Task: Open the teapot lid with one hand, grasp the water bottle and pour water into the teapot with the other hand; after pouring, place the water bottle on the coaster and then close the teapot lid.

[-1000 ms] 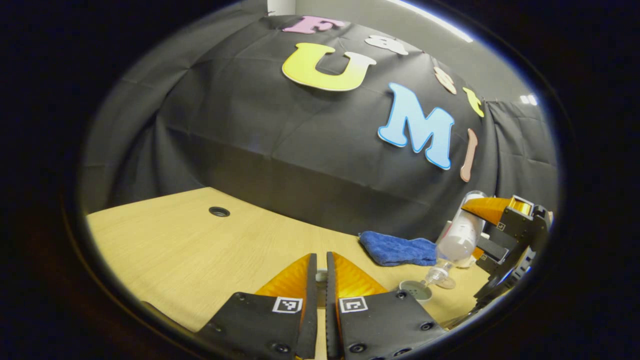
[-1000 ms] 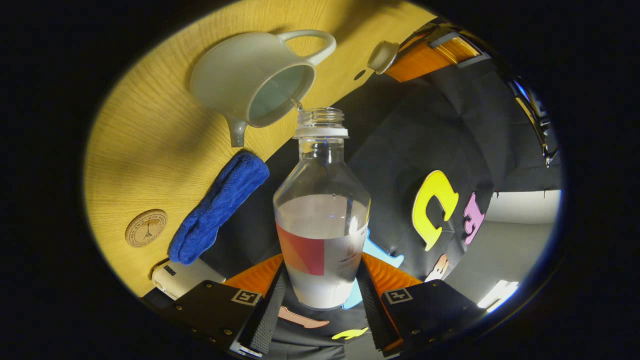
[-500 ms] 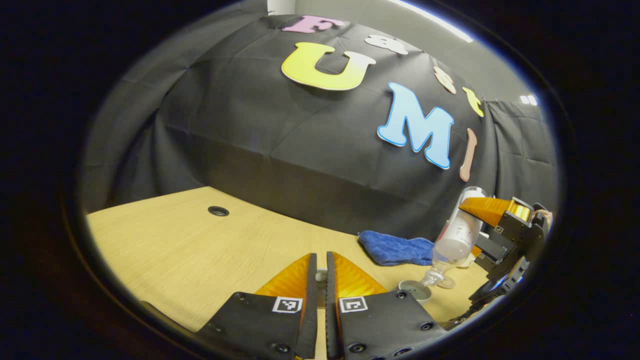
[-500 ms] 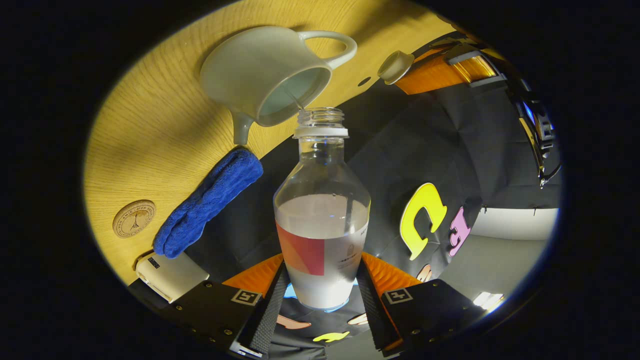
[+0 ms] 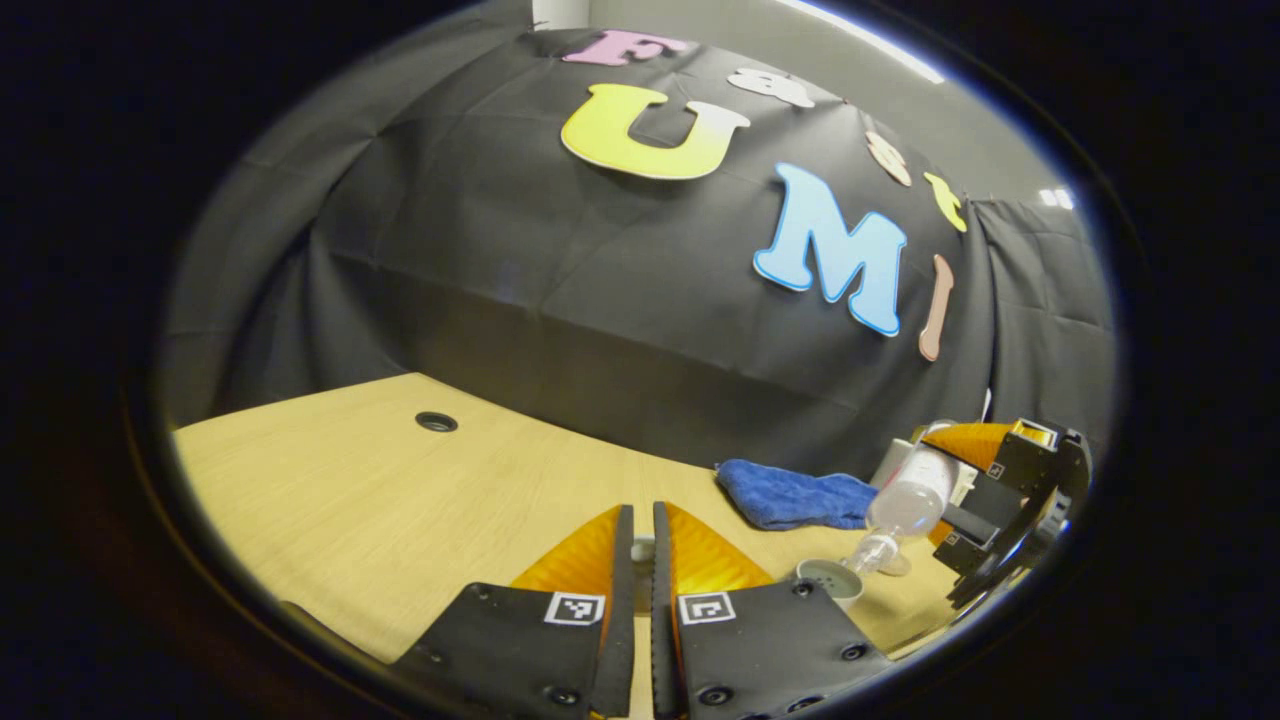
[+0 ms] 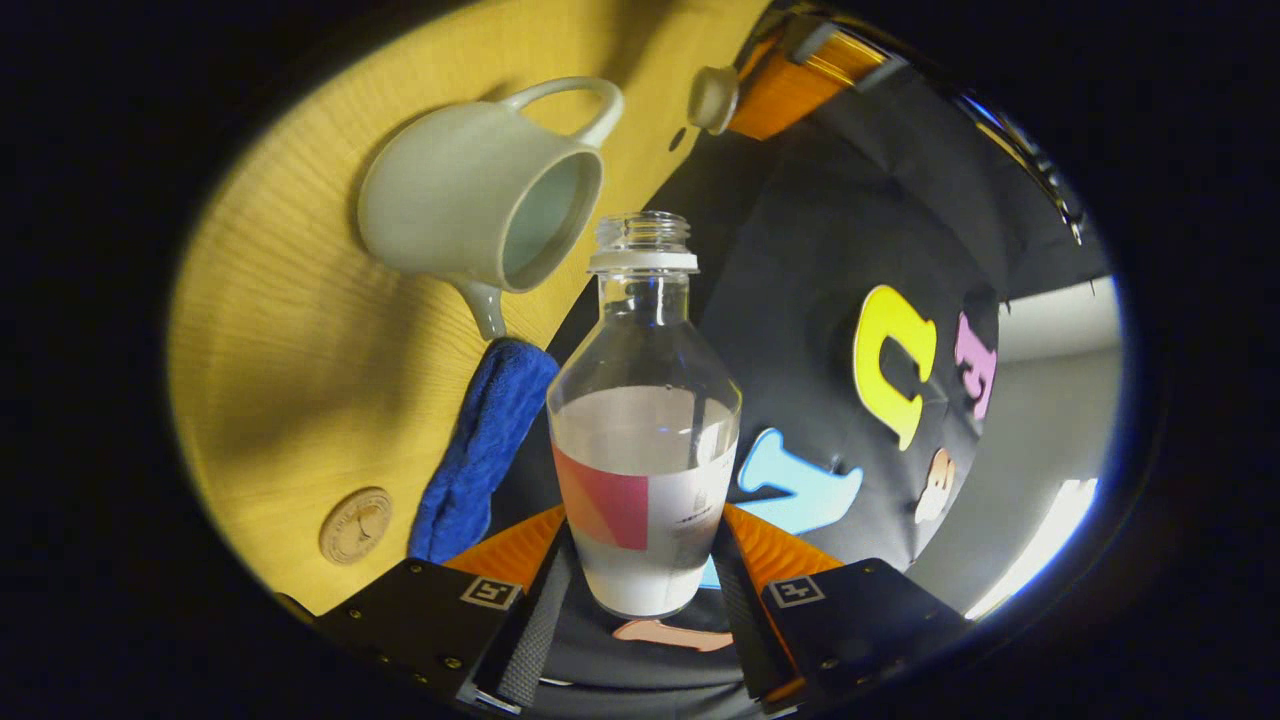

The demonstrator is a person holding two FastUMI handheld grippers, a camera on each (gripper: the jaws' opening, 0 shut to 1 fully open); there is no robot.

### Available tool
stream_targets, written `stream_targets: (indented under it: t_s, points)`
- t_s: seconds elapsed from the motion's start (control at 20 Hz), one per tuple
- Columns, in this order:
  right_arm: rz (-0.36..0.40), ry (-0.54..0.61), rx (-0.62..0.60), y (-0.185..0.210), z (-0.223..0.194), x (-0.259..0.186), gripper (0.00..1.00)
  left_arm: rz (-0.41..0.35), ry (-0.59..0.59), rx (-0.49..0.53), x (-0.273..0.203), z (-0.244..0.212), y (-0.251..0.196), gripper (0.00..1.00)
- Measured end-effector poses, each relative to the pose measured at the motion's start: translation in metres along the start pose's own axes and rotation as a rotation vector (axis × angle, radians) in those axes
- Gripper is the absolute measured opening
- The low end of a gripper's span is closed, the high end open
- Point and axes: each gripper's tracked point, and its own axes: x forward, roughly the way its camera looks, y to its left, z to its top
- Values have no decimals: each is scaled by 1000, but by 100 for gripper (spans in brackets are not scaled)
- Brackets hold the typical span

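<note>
With both fingers of right gripper point(image 6: 640, 580) clamped on clear plastic water bottle with red-and-white label point(image 6: 640, 440), tipped so open neck sits just beside mouth of pale ceramic teapot point(image 6: 470, 210) ahead-left on wooden table point(image 6: 270, 330). Left gripper point(image 5: 641, 545) nearly closed, pinching small pale teapot lid point(image 6: 710, 98). Round wooden coaster point(image 6: 356, 524) and blue folded cloth point(image 6: 485, 450) left of right fingers.
</note>
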Motion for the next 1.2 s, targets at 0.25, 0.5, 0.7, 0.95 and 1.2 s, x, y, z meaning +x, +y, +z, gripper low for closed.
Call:
stream_targets:
  t_s: [0.25,0.5,0.7,0.95,1.2]
  points:
    - [109,58,375,23,-21,-4,75,-8,-6,58,-2,3,-2,13]
    - [213,120,744,50,-51,-4,75,-12,-8,117,-1,1,-15,13]
    - [282,171,1092,73,-75,-8,75,-27,-13,138,-2,0,-22,13]
    - [360,204,1522,93,-94,8,75,-35,-22,180,-2,2,-29,14]
    - [382,208,1795,113,-91,17,75,-39,-29,191,-3,2,-31,14]
